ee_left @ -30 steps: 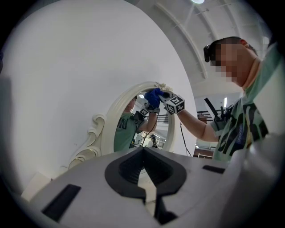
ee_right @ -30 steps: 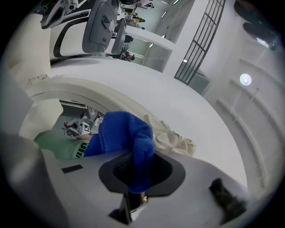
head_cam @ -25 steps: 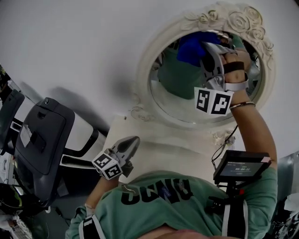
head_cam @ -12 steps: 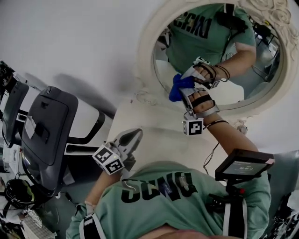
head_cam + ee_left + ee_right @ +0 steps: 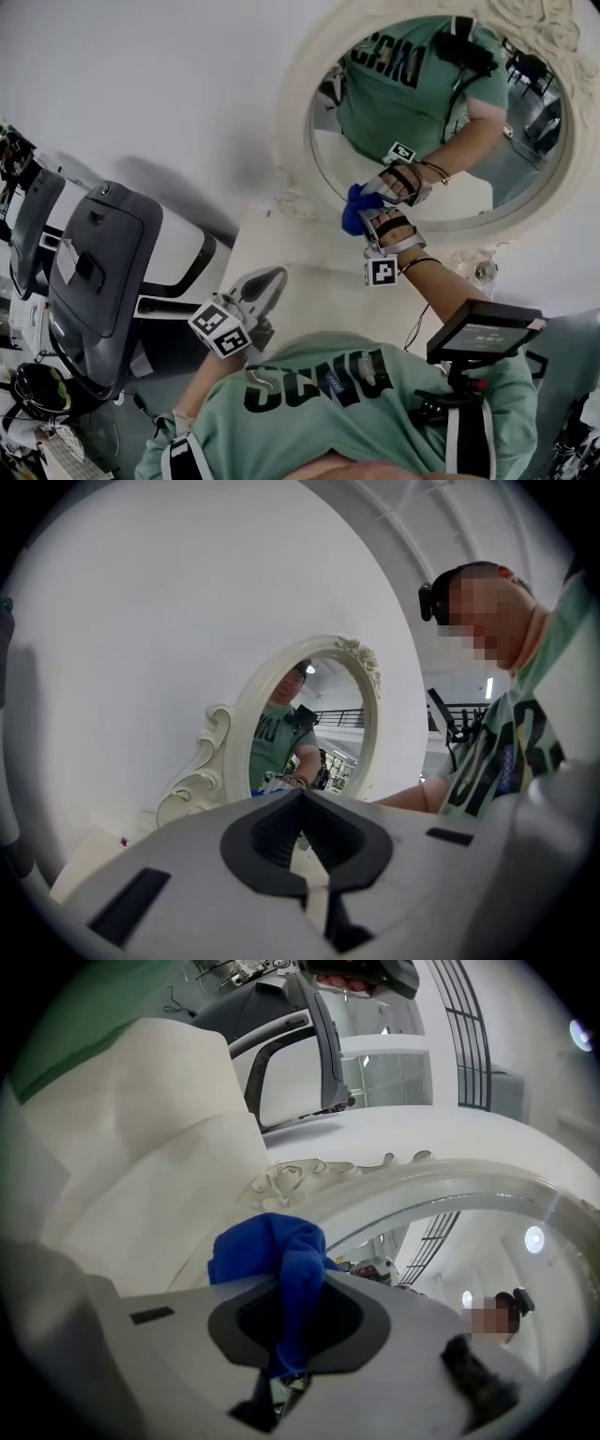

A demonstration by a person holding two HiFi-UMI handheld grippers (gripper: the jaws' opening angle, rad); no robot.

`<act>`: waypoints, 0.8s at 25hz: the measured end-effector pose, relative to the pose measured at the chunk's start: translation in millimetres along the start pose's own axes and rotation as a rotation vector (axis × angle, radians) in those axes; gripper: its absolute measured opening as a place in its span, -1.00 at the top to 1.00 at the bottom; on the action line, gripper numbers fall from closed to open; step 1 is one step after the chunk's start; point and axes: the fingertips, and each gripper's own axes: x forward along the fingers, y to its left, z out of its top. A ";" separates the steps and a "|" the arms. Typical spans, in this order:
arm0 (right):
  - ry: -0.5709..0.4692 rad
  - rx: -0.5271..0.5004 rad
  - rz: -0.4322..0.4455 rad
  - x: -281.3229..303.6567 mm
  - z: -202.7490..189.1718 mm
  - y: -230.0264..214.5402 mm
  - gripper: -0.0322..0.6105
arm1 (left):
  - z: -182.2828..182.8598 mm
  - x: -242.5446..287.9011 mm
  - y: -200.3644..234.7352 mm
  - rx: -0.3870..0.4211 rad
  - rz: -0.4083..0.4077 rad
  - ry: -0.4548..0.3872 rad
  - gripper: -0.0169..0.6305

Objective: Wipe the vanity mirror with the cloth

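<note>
An oval vanity mirror in an ornate cream frame stands on a white table top against the wall. My right gripper is shut on a blue cloth, which is pressed at the glass's lower left edge. In the right gripper view the cloth bunches out between the jaws next to the frame. My left gripper hangs low over the table's left part, away from the mirror. Its jaws are shut with nothing in them; in the left gripper view the mirror stands ahead.
A grey and white exercise machine stands left of the table. A small screen on a chest mount sits at the lower right. The white table top lies below the mirror, and a cable runs down along the right arm.
My right gripper and the blue cloth have come down from the upper part of the glass to its lower left edge. The left gripper has stayed in place.
</note>
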 end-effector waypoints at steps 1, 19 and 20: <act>0.001 -0.001 0.015 -1.6 1.0 0.7 0.75 | 1.0 1.2 -4.0 0.004 -0.010 0.000 0.92; 0.040 0.050 -0.616 -171.2 -47.2 -415.7 0.75 | 23.4 11.8 -14.9 0.046 -0.083 -0.071 0.92; 0.062 0.041 -0.641 -175.7 -52.3 -431.1 0.75 | 24.0 12.2 -14.2 0.049 -0.085 -0.075 0.92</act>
